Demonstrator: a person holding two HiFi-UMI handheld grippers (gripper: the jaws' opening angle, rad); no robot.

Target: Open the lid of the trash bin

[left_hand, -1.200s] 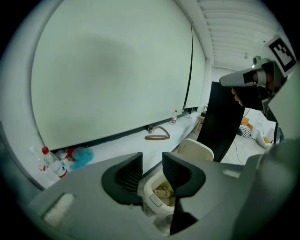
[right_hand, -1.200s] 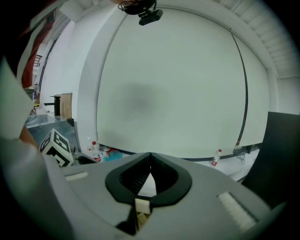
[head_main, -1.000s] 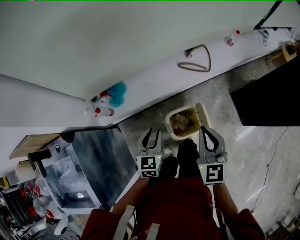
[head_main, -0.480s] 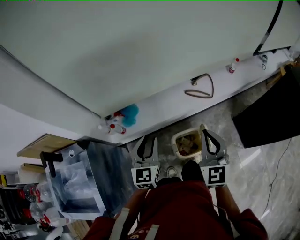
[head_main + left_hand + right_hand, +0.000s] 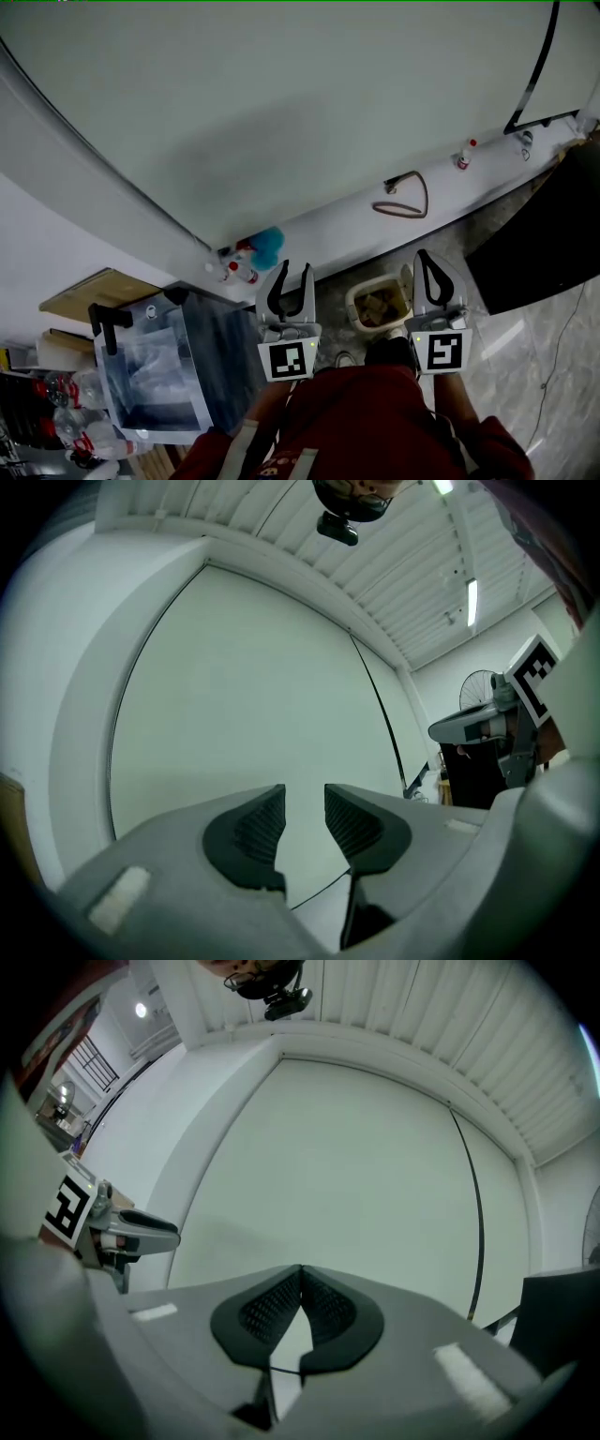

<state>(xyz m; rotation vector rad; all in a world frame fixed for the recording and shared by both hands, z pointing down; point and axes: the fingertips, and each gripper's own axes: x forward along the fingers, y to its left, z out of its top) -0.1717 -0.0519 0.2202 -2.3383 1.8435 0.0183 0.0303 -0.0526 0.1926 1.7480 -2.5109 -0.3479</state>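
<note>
open trash bin (image 5: 352,306) — head view only

The trash bin (image 5: 378,309) stands on the floor (image 5: 525,347) at the foot of the wall. In the head view it lies between the left tongs (image 5: 293,272) and the right tongs (image 5: 422,256), its lid (image 5: 408,281) upright at its right side. Spray bottles (image 5: 239,270) sit left of it, a cabinet (image 5: 159,366) farther left, a large block (image 5: 534,248) to the right
</note>
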